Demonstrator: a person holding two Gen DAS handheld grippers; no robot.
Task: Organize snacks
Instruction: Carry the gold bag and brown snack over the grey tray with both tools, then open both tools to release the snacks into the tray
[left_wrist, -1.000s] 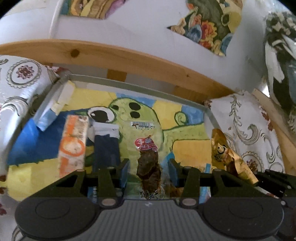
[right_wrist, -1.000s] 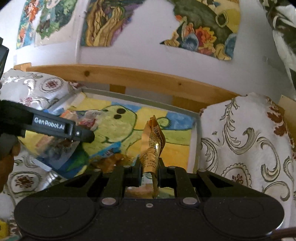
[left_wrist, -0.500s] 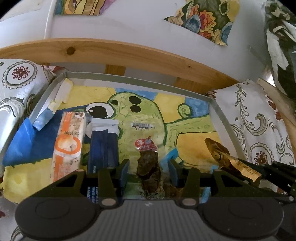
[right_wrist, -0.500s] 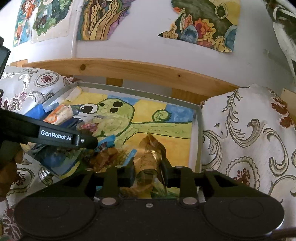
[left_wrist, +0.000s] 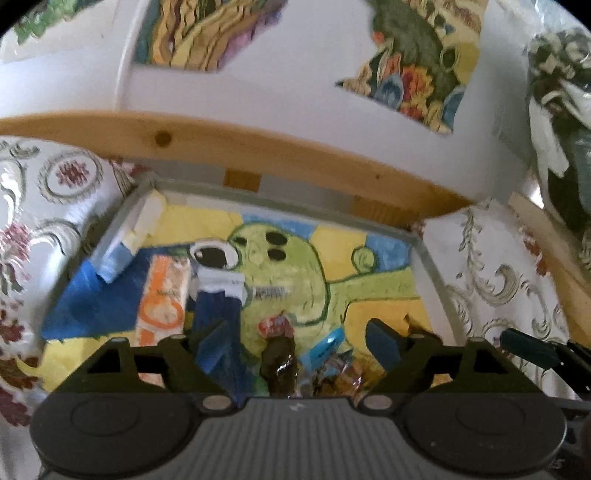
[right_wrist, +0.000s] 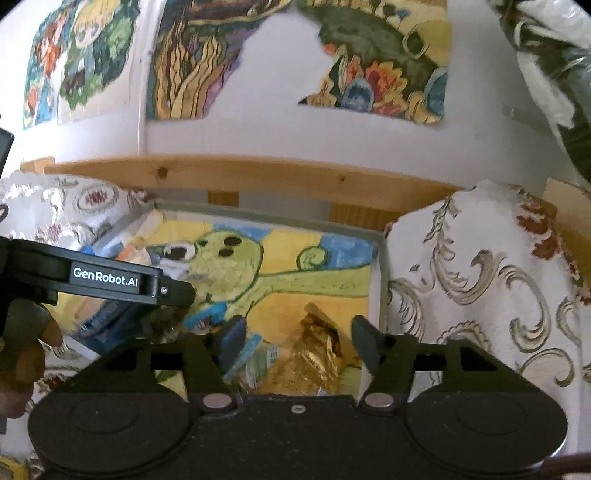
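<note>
Since half a second ago both hand-held grippers have spread their jaws wide, and the gold packet that the right one clamped now lies free in the tray. In the left wrist view, the left hand-held gripper stands released over the near part of the tray, whose floor bears a green cartoon creature; the dark brown snack with the red label lies between the fingers, touched by neither as far as the blur allows. Left of it in the tray lie the dark blue packet and, further left, the orange packet, side by side; a light blue wrapper sits just right of the brown snack. In the right wrist view, the right hand-held gripper is likewise released, and the gold packet rests crumpled on the tray floor between its fingers, near the tray's right wall. The left device reaches in from the left edge over the tray.
</note>
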